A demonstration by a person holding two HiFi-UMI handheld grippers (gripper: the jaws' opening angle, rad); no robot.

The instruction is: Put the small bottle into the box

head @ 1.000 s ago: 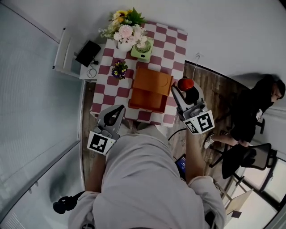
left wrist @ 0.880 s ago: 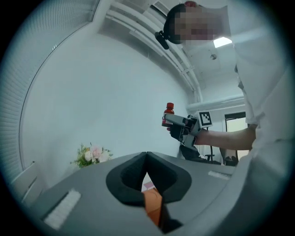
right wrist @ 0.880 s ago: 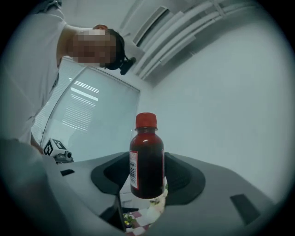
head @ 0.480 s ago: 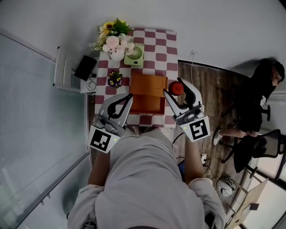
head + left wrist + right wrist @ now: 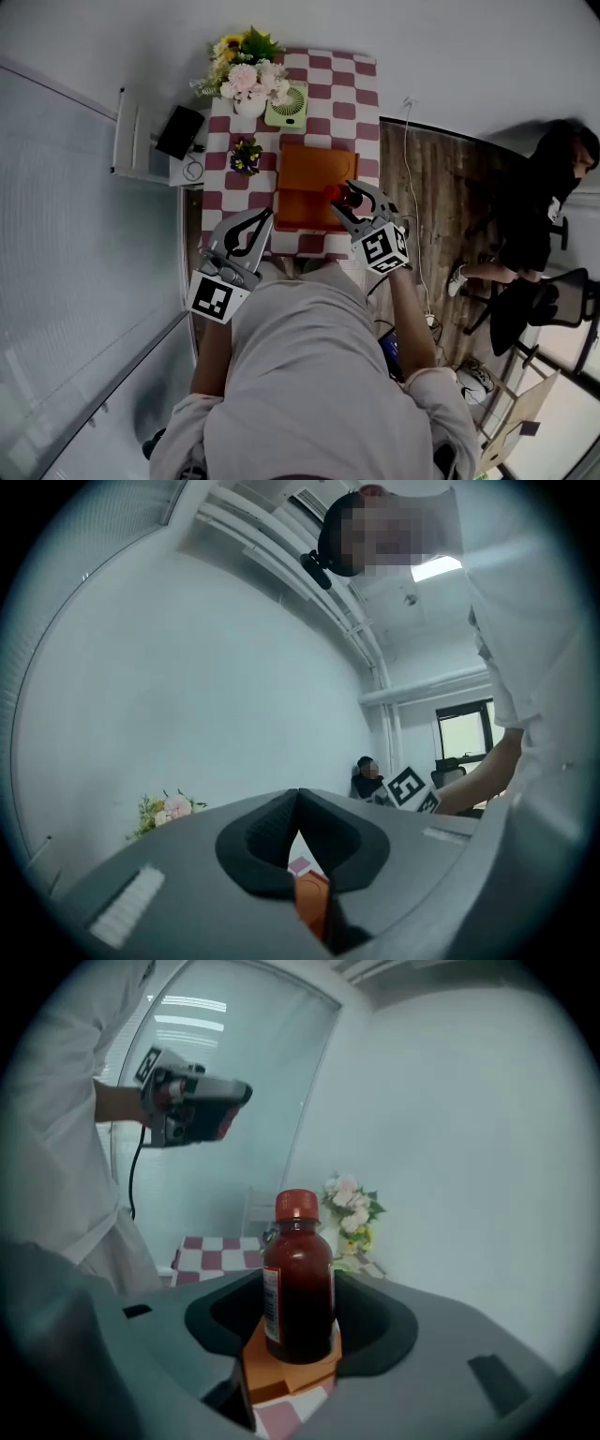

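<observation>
Right gripper view: right claw (image 5: pixel 302 1312) clamps small bottle (image 5: pixel 298 1274) over box (image 5: pixel 267 1372).
Stiff, probably slick, so a mid-body hold suits; left claw (image 5: pixel 298 801) closed, empty.

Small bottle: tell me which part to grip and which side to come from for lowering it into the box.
Grip the small bottle on its round body below the shoulder, coming in from the side with the jaws level. It is upright, and its straight walls give more to bear on than the narrow red cap. The right gripper holds it this way over the orange box.
</observation>
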